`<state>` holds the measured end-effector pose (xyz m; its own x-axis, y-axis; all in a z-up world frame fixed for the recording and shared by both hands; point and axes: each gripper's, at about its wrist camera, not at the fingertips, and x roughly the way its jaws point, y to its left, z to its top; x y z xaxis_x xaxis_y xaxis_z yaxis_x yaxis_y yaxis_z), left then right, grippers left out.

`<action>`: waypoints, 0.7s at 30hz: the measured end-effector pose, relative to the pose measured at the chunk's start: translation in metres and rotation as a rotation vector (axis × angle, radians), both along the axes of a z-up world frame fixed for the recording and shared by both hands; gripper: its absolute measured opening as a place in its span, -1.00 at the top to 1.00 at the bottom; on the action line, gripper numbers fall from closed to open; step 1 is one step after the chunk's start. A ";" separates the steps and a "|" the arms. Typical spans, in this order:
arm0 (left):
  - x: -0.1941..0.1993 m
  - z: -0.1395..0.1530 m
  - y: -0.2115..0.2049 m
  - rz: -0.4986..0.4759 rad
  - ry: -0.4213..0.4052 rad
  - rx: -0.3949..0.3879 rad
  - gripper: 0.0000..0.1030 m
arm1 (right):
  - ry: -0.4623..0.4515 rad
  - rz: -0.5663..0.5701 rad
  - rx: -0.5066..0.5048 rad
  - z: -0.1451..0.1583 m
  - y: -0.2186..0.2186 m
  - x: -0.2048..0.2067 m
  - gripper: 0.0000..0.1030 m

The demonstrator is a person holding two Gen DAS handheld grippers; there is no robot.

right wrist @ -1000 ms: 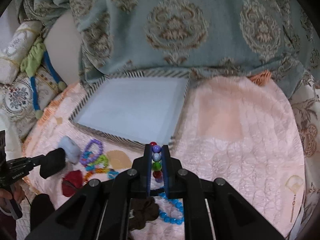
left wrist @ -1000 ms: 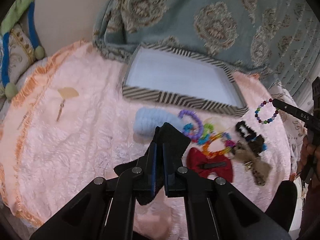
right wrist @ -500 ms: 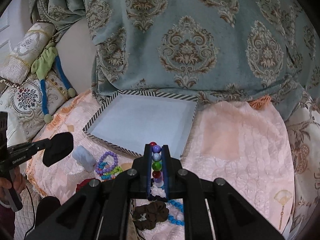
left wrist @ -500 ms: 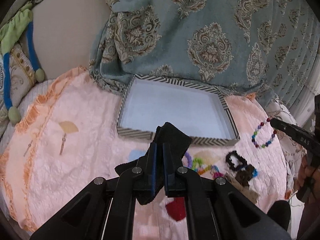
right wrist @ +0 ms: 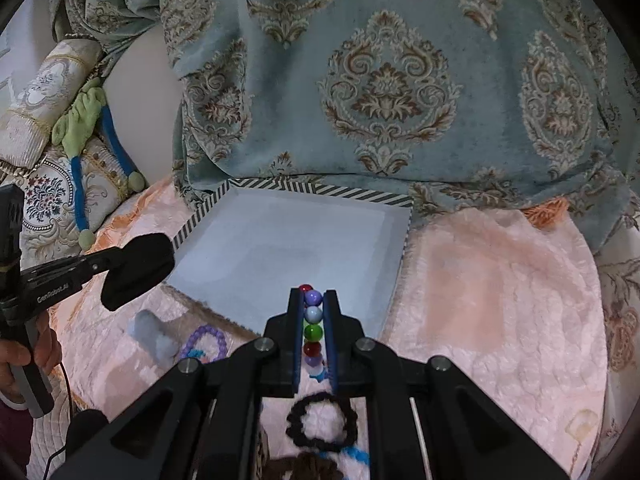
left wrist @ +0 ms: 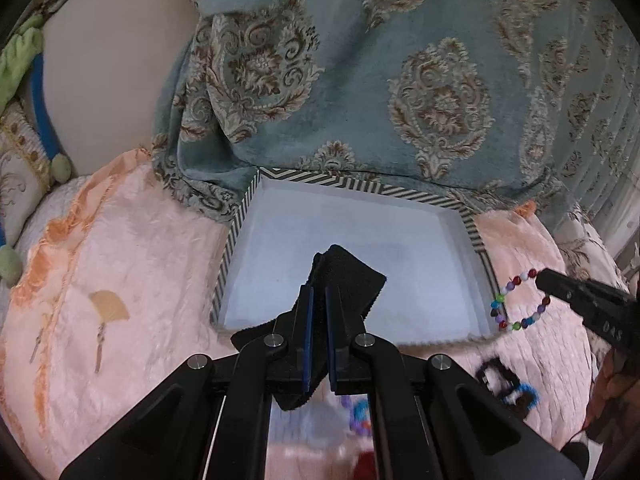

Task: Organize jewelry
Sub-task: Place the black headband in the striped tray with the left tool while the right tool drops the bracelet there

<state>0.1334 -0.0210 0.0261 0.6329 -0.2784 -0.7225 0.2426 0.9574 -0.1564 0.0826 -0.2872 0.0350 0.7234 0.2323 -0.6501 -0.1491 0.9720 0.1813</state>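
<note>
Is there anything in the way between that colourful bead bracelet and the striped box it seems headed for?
Nothing visible blocks it. The bead bracelet, pinched in the right gripper, hangs at the near right corner of the striped box, whose white floor looks bare. The left gripper holds a black cloth piece over the box's other side.

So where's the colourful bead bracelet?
The colourful bead bracelet is pinched in the right gripper, at the near right corner of the striped-rim tray.

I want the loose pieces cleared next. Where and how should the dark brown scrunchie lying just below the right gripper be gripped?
Grip the dark brown scrunchie across one side of its ring, coming from above with one jaw in the open centre and one outside. It lies flat on the pink blanket, so its edge offers little to pinch.
</note>
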 end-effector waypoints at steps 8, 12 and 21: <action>0.066 -0.047 -0.007 0.046 0.091 -0.020 1.00 | 0.060 -0.006 0.043 -0.034 0.006 0.050 0.82; 0.077 -0.069 -0.007 0.078 0.154 -0.016 1.00 | 0.141 -0.041 0.059 -0.062 -0.006 0.065 0.81; 0.050 -0.085 -0.008 0.074 0.214 0.008 1.00 | 0.205 -0.032 -0.024 -0.088 -0.016 0.047 0.82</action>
<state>0.1831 -0.0288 -0.0586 0.4833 -0.2306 -0.8445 0.1332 0.9728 -0.1894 0.1292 -0.3035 -0.0527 0.5817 0.1944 -0.7898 -0.0808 0.9800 0.1816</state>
